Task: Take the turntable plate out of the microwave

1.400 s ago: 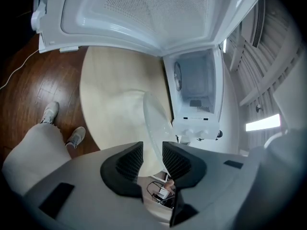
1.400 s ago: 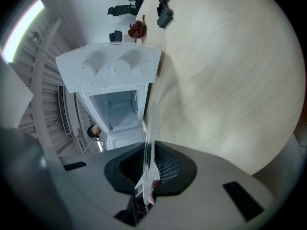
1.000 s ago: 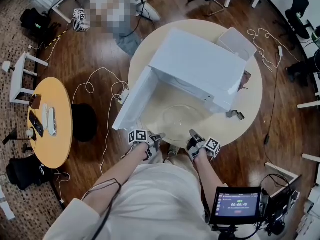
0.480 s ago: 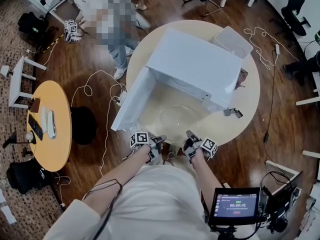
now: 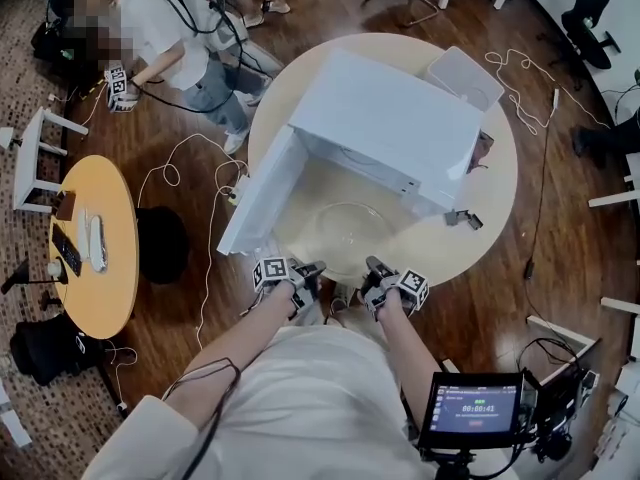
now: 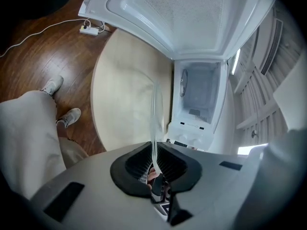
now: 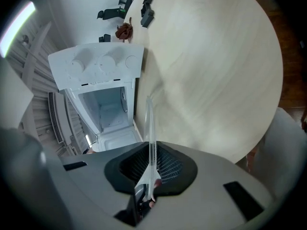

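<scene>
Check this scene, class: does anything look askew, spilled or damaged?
Nothing stands out. The glass turntable plate looks whole, gripped at its near rim by the left gripper and right gripper, in front of the open microwave on the table.

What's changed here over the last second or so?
The person in the background has moved toward the picture's left and bent over. Nothing else visibly changed: the left gripper and right gripper still clamp the turntable plate by its near rim, outside the open microwave, over the round table.
</scene>
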### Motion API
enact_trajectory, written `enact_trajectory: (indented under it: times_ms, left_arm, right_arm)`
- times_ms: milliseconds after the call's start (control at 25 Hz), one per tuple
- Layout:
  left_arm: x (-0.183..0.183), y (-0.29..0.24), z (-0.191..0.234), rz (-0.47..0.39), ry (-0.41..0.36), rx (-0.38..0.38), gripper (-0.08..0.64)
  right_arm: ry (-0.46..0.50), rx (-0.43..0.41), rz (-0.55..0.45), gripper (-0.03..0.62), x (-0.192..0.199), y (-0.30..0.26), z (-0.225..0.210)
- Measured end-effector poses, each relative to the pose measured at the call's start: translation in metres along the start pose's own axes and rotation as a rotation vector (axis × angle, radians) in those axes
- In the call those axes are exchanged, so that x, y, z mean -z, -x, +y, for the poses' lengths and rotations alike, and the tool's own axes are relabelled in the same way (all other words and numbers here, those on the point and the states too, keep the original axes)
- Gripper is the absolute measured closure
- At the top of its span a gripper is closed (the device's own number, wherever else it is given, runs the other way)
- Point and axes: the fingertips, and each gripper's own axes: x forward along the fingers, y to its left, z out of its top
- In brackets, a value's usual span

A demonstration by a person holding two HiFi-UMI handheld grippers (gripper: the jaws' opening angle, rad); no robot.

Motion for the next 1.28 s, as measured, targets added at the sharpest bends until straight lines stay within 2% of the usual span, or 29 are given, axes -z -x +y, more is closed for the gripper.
enact_trajectory:
  times_ms: [200, 440, 560, 600, 760, 960, 1280]
  left_arm:
    - [-0.002, 0.0, 0.001, -0.014, -0.008, -0.007, 0.522]
    - [-0.003, -0.004, -0.003, -0.034, -0.022, -0.002, 0.522]
    - [-0.007, -0.004, -0.003, -0.039, -0.024, 0.006, 0.522]
    - [-0.007, -0.004, -0.003, -0.039, -0.024, 0.007, 0.522]
    - [-0.009, -0.007, -0.001, -0.035, -0.028, -0.006, 0.522]
    - [-0.012, -0.007, 0.005, -0.041, -0.033, -0.059, 0.523]
    - [-0.021, -0.02, 0.001, -0.052, -0.047, -0.045, 0.525]
  right_arm:
    - [0.013, 0.071, 0.02, 0.56, 0.0, -0.003, -0.005]
    - [0.09, 0.164, -0.008, 0.532, -0.006, 0.002, -0.004]
    - [0.04, 0.143, -0.057, 0.455, -0.012, 0.005, -0.01]
    - [0.02, 0.136, -0.071, 0.448, -0.014, 0.007, -0.014]
    - [-0.001, 0.152, -0.067, 0.448, -0.013, 0.014, -0.021]
    - [0.054, 0.172, -0.047, 0.449, -0.002, 0.021, -0.014]
    - [0.099, 0.226, -0.034, 0.449, 0.003, 0.009, -0.019]
